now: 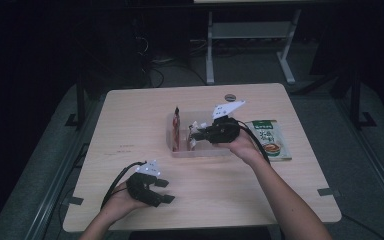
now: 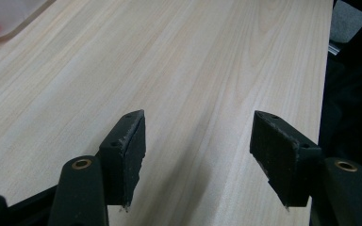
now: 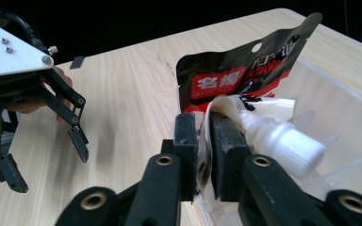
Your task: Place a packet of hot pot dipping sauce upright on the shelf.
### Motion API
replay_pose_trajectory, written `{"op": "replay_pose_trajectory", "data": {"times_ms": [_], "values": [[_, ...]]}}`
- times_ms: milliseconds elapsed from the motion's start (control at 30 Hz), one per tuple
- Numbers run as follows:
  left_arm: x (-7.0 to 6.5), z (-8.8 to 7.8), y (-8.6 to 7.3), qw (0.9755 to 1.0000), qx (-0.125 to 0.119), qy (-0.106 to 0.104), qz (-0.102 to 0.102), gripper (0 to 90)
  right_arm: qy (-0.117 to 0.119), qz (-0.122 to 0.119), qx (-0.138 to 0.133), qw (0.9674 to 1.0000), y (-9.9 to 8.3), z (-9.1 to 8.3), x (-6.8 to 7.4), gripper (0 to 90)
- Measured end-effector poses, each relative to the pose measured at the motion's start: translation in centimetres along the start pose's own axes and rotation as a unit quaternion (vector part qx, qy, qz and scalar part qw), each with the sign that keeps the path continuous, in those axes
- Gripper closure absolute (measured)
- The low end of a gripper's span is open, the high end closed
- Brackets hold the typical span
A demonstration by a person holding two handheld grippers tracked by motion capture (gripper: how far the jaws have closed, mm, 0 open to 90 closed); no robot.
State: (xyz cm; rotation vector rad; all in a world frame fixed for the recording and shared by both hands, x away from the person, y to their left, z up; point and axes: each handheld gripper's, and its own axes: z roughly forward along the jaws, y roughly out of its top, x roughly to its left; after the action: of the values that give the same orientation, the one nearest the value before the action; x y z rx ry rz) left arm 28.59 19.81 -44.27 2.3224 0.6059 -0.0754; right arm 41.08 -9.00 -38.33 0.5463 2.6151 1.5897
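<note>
the left gripper (image 1: 161,191) rests on the table (image 1: 130,130) well to the near-left of the clear bin (image 1: 200,151), jaws wide apart with nothing between them and only bare wood ahead.

inside the clear bin, against its left wall, a red and black pouch (image 1: 176,129) stands upright. just right of it, over the bin's middle, the right gripper (image 1: 194,134) has a white spouted pouch (image 3: 268,136). its jaws stand narrow, with the pouch's thin edge caught between them, and from the right gripper view the pads look pressed on that edge. the capped spout points off to the side, close to the bin's wall.

to the right of the bin, on the table and touching nothing, lies a green packet (image 1: 270,140).

the step in hand looks like setting the white pouch down in the bin beside the red one. next it calls for letting go and lifting clear without tipping the standing pouch, then reaching right for the green packet.
</note>
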Motion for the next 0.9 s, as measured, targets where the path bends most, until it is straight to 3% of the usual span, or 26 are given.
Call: {"op": "replay_pose_trajectory", "data": {"times_ms": [600, 700, 900], "values": [[0.0, 0.0, 0.1, 1.0, 0.001, 0.001, 0.0, 35.8, -0.012, 0.011, 0.009, 0.9998, -0.4, -1.9, 0.9, 51.1], [0.0, -0.1, 0.1, 1.0, -0.001, 0.002, -0.001, 35.7, -0.013, 0.012, 0.016, 0.9997, -0.7, -2.1, 1.2, 45.2], [-0.1, -0.2, 0.1, 1.0, -0.005, 0.006, 0.0, 34.9, -0.029, 0.017, 0.037, 0.9988, -1.7, -2.7, 1.8, 41.8]]}}
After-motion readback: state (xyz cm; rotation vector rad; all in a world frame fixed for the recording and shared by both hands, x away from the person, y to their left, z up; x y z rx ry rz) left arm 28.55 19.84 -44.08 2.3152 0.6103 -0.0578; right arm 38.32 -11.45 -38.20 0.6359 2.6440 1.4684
